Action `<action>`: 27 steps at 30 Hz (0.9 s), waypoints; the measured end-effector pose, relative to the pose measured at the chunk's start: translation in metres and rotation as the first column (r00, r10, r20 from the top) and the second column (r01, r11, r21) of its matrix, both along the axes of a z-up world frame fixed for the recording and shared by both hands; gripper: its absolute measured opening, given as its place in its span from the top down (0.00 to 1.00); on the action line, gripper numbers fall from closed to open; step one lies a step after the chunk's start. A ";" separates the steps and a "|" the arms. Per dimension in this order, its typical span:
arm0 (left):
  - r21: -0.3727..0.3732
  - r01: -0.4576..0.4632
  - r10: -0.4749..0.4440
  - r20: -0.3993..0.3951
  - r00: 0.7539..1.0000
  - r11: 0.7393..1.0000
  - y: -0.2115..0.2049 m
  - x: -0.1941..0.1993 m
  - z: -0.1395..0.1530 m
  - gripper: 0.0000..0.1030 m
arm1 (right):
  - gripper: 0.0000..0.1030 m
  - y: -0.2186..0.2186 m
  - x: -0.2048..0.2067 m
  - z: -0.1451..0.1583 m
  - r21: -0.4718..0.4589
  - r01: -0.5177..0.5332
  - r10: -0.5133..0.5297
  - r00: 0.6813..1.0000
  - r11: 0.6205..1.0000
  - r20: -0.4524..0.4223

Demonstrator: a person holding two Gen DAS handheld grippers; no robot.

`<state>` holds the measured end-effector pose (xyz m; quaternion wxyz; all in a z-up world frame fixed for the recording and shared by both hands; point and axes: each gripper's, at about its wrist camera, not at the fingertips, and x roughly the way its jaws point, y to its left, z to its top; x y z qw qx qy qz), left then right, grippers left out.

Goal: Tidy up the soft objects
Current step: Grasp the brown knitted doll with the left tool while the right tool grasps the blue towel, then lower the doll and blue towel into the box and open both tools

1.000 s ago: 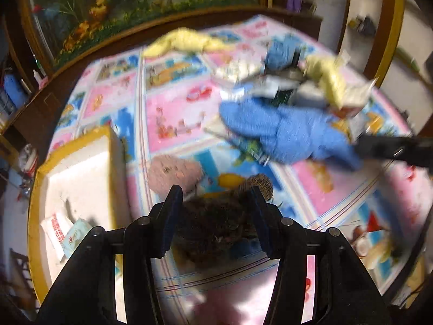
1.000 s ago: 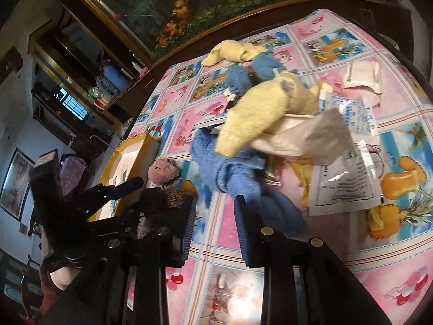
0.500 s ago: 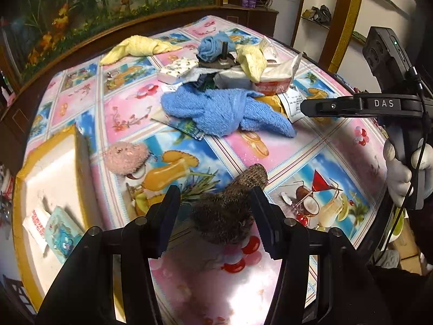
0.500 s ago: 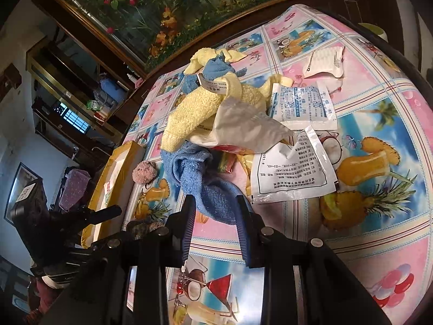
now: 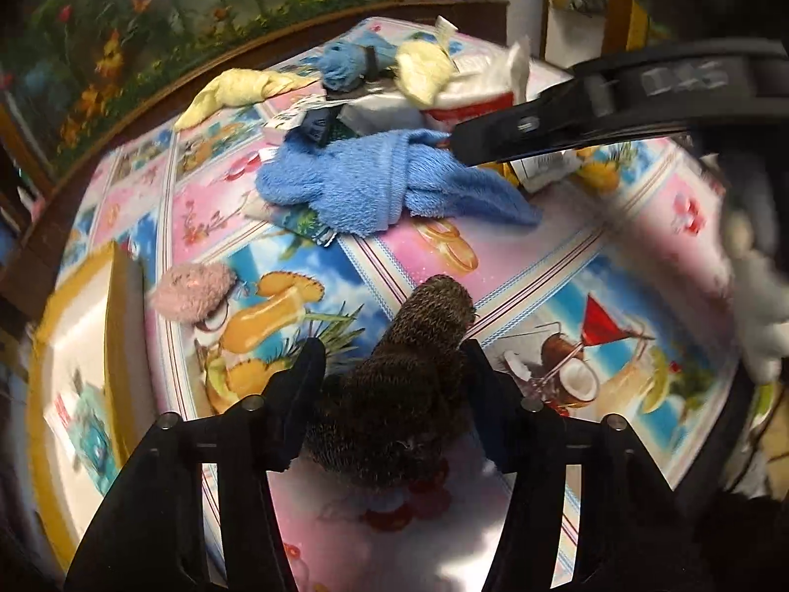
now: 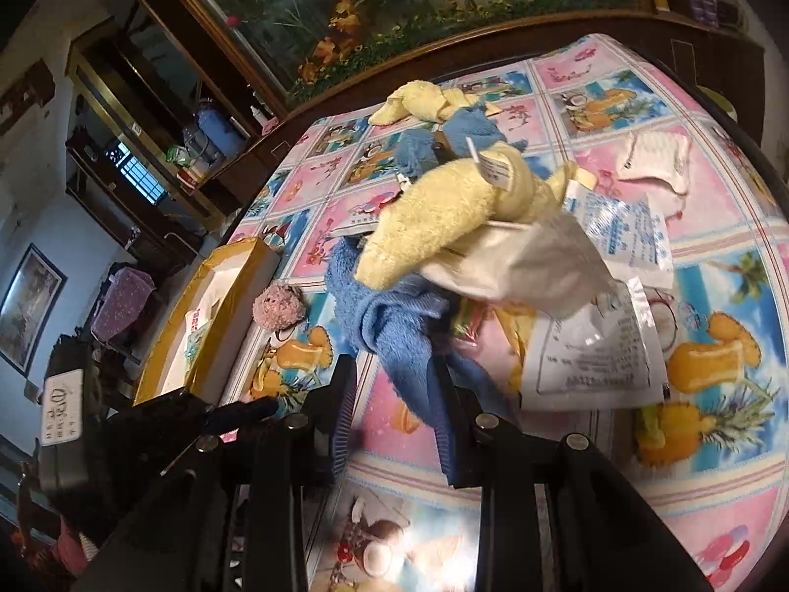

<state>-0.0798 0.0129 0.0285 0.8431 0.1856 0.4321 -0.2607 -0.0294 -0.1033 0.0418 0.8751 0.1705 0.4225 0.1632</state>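
My left gripper (image 5: 392, 360) is shut on a dark brown knitted sock (image 5: 409, 375) and holds it over the table's near part. A blue towel (image 5: 375, 187) lies in the middle of the table, also in the right wrist view (image 6: 389, 315). My right gripper (image 6: 394, 385) is open, its jaws on either side of the towel's near end. A pink fuzzy ball (image 5: 195, 288) lies to the left by the box. A yellow towel (image 6: 444, 212) lies on a white bag. Another yellow cloth (image 5: 236, 91) and a blue cloth (image 5: 345, 61) lie at the far side.
A yellow-rimmed cardboard box (image 5: 79, 345) with small packets stands at the table's left edge. Paper sachets (image 6: 591, 355), a white bag (image 6: 532, 266) and a red-and-white tub (image 5: 473, 103) lie among the cloths. A wooden ledge and a flower mural run behind the table.
My right gripper has moved forward from near the table's front to the blue towel's end. My left gripper still holds the brown sock and has risen and shifted slightly right.
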 end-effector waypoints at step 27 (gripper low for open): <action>-0.439 -0.428 0.394 -0.171 0.903 0.790 0.213 0.029 0.064 0.63 | 0.69 0.089 0.005 0.049 0.099 -0.184 0.181 0.983 0.978 0.039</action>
